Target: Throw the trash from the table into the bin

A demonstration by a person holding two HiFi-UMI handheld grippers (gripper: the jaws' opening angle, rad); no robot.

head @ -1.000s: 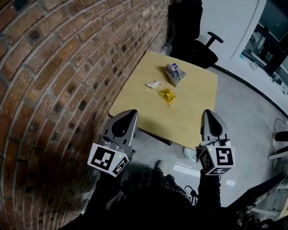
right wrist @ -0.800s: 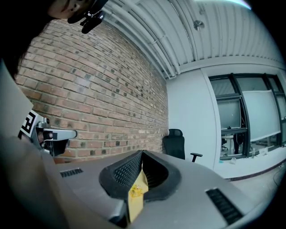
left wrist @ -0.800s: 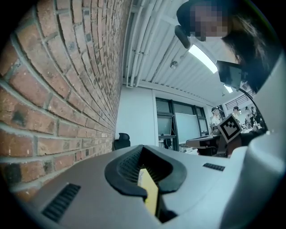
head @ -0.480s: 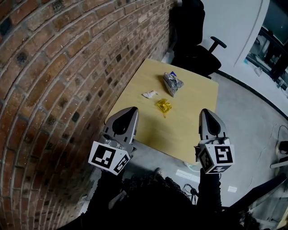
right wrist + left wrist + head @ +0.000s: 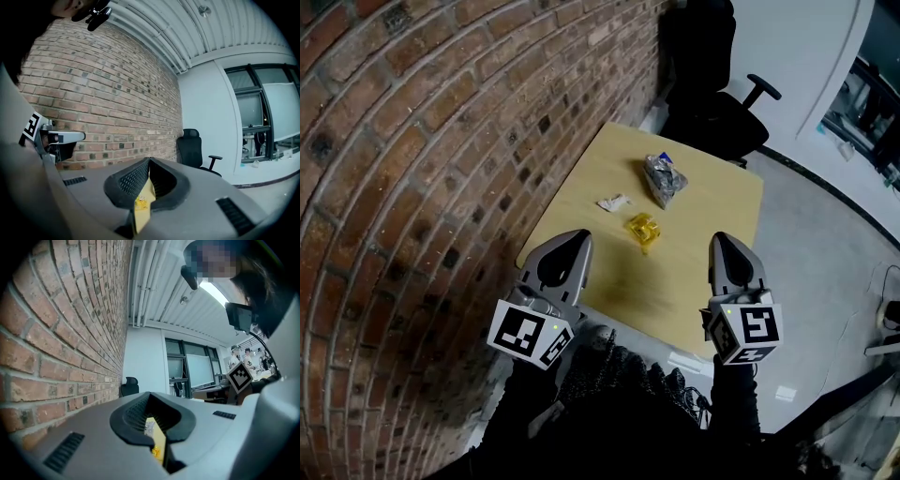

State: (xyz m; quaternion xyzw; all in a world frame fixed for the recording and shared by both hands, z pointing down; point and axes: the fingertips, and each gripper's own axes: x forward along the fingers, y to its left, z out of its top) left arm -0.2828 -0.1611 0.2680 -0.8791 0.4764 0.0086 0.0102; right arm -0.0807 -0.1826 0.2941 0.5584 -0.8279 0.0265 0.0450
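Observation:
Three bits of trash lie on the light wooden table (image 5: 712, 244): a crumpled silver wrapper (image 5: 663, 178) at the far side, a small white scrap (image 5: 612, 201) to the left, and a yellow wrapper (image 5: 643, 228) nearest me. My left gripper (image 5: 565, 251) hovers at the table's near left corner, shut and holding nothing. My right gripper (image 5: 727, 247) hangs over the near right edge, also shut and holding nothing. Both point level toward the trash. The yellow wrapper (image 5: 154, 452) shows through the slit under the left gripper (image 5: 151, 397), and the same yellow wrapper (image 5: 141, 204) under the right gripper (image 5: 149, 161). No bin is in view.
A brick wall (image 5: 441, 141) runs close along the table's left side. A black office chair (image 5: 712, 84) stands behind the far end. Grey floor (image 5: 825, 272) lies to the right of the table. The person's dark clothing (image 5: 619, 412) fills the bottom of the head view.
Both grippers have come forward to the table's near edge, staying shut. The trash has not moved on the table.

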